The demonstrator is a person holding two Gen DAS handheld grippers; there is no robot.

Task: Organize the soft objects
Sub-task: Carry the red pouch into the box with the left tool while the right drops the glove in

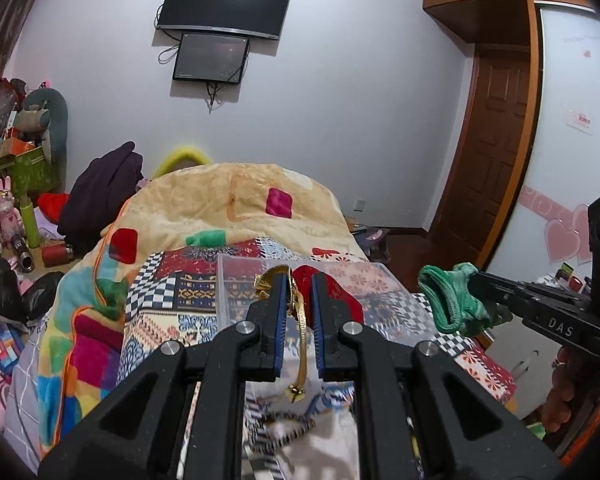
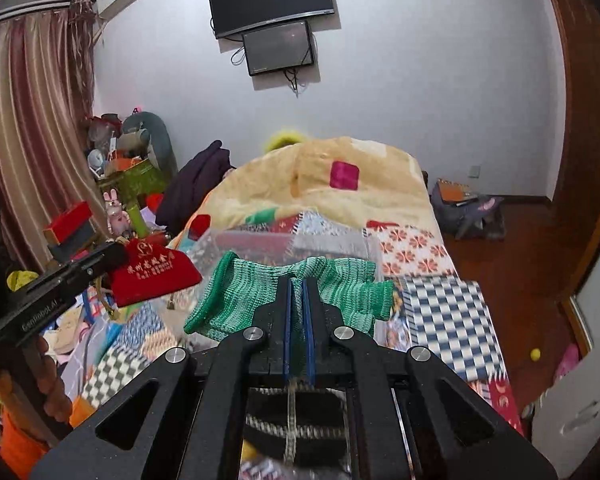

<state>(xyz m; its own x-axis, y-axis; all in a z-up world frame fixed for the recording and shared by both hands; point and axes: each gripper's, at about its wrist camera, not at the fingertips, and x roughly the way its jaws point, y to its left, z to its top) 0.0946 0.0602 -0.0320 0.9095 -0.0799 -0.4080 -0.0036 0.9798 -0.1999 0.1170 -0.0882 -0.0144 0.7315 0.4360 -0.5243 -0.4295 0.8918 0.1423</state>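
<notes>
The left gripper holds a red pouch by its gold cord: its jaws stand narrowly apart, with the cord running down between the blue pads and hanging loose below them. In the right wrist view the pouch hangs in the air at the left, above the patterned bedspread, with gold lettering on its face. The right gripper has its jaws drawn almost together on a green knit cloth, which spreads out to both sides of the fingertips and droops at its ends; in the left wrist view the same cloth hangs bunched at the right, off the tip of that gripper. Both things are held up above the near part of the bed. Just beyond the two grippers a clear bin sits on the bedspread, and farther off a yellow quilt with coloured patches is heaped across the bed. On the far wall hang a TV and a smaller screen below it. A dark garment lies at the left of the quilt, and a wooden door stands at the right.
</notes>
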